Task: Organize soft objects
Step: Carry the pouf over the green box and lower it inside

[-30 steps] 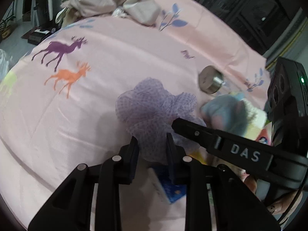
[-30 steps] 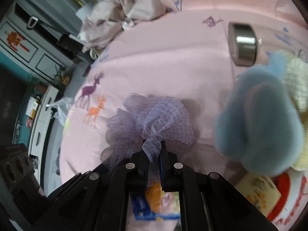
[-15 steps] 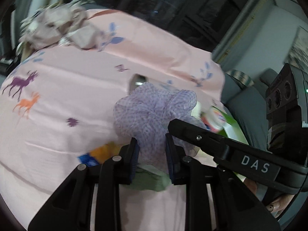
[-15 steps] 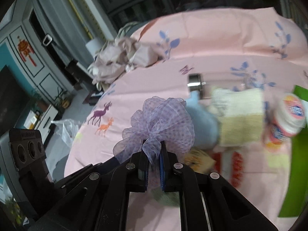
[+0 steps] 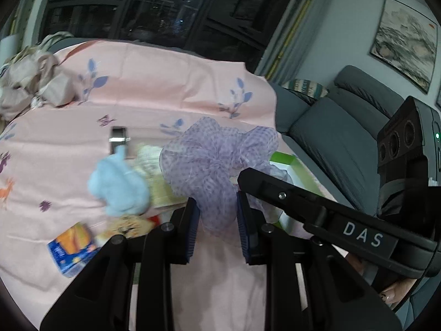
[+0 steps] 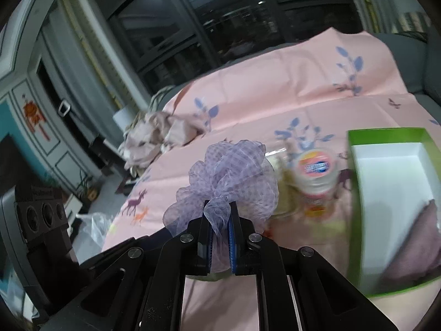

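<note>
A purple mesh pouf (image 5: 215,160) hangs in the air above the pink bedsheet (image 5: 154,82), held by both grippers. My left gripper (image 5: 217,215) has its blue pads pressed on the pouf's lower bunch. My right gripper (image 6: 219,220) is shut tight on a small tuft of the same pouf (image 6: 228,173). In the left wrist view the right gripper's black arm crosses in from the right. A light blue plush toy (image 5: 118,184) lies on the sheet left of the pouf, beside a pale yellow sponge (image 5: 154,176). A green box (image 6: 391,193) with a white inside sits to the right.
A mauve cloth (image 6: 413,245) lies in the green box. Beside the box stands a jar with a pink lid (image 6: 317,171). A metal cylinder (image 5: 118,138), a blue and orange packet (image 5: 71,245) and a crumpled beige cloth pile (image 5: 33,82) rest on the sheet. A grey sofa (image 5: 330,127) borders the right.
Both grippers have risen and swung to the right with the pouf, from low over the sheet to near the green box. The grips have not changed.
</note>
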### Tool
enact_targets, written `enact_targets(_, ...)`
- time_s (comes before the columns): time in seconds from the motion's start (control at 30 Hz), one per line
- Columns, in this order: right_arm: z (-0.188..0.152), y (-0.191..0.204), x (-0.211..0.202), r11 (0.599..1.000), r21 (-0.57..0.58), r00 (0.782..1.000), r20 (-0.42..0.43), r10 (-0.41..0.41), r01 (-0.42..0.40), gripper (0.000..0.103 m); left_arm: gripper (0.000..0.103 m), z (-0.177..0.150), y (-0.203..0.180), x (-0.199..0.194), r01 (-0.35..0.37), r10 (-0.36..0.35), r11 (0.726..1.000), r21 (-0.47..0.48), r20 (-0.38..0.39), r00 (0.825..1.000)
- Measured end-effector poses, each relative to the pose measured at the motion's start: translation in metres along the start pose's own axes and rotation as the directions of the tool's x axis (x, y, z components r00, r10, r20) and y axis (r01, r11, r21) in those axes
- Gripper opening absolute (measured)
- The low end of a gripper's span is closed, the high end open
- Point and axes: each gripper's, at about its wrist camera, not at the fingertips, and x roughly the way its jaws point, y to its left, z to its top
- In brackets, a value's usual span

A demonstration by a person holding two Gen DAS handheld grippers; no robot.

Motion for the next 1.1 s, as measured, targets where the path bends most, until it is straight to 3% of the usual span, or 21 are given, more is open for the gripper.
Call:
enact_targets(0.2, 0.006, -0.033, -0.034, 0.997, 0.062, 0.996, 0.082, -0.046, 0.041, 0.011, 0.023, 0.009, -0.041, 0.024, 0.044, -0.043, 0.997, 0.068, -0.014, 0.999)
enact_targets(0.6, 0.009, -0.096, -0.071, 0.975, 0.178, 0.979, 0.13, -0.16, 0.136, 0.011, 0.023, 0.009, -0.1, 0.077, 0.105, -0.092, 0.983, 0.152, -0.091, 0.992)
enact_targets(1.1, -0.003, -0.17, -0.085, 0.903, 0.369, 0.958, 0.094, -0.27, 0.218, 0.011, 0.023, -0.007, -0.151, 0.142, 0.167, -0.122, 0.966, 0.199, -0.221, 0.968)
